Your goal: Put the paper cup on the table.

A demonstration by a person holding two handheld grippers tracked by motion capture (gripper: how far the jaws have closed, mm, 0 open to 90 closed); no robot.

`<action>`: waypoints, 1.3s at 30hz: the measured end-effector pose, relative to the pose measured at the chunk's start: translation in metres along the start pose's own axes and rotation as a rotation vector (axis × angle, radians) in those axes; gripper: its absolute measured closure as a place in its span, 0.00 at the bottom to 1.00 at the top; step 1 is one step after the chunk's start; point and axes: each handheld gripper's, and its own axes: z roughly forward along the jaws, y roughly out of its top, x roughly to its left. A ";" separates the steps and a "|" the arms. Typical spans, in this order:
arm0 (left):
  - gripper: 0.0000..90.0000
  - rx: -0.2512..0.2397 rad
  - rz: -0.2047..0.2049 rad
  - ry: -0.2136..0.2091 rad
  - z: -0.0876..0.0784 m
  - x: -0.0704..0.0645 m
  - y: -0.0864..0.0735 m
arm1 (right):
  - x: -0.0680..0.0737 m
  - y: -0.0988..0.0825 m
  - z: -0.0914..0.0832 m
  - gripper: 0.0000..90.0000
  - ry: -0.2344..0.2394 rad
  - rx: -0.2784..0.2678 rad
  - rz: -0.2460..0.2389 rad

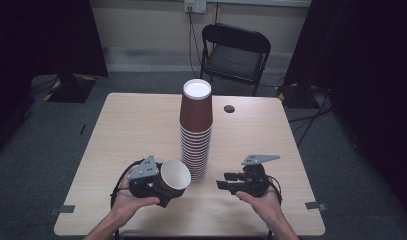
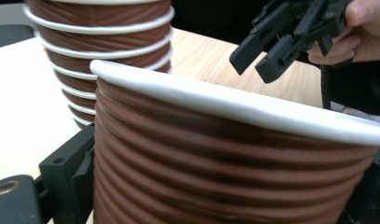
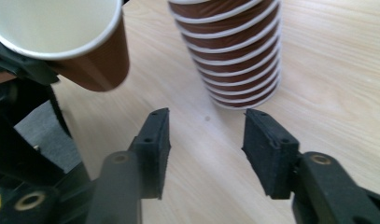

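Pale wood table (image 1: pixel 126 130), grey floor, black folding chair (image 1: pixel 235 52) behind, left gripper (image 1: pixel 158 187) clamped on brown cup (image 1: pixel 173 176), right gripper (image 1: pixel 226 181) jaws apart, empty

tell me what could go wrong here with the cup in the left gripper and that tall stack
The left gripper holds a single brown paper cup tilted on its side; squeezing harder could crush its thin wall. The tall stack of cups stands right beside both grippers, so a sideways bump could topple it. The right gripper is open and holds nothing.

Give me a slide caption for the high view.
Left tool holds one brown paper cup beside the tall cup stack; right tool open.
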 end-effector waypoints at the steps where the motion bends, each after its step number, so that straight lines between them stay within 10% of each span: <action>1: 0.07 -0.006 -0.009 0.003 -0.001 0.002 0.000 | -0.002 -0.001 -0.002 0.54 -0.006 -0.010 0.001; 21: 0.07 -0.088 -0.093 0.173 -0.017 0.031 -0.006 | -0.016 -0.015 -0.013 0.46 -0.069 -0.064 0.023; 39: 0.07 -0.135 -0.065 0.339 -0.031 0.056 0.006 | -0.026 -0.029 -0.024 0.45 -0.101 -0.073 0.054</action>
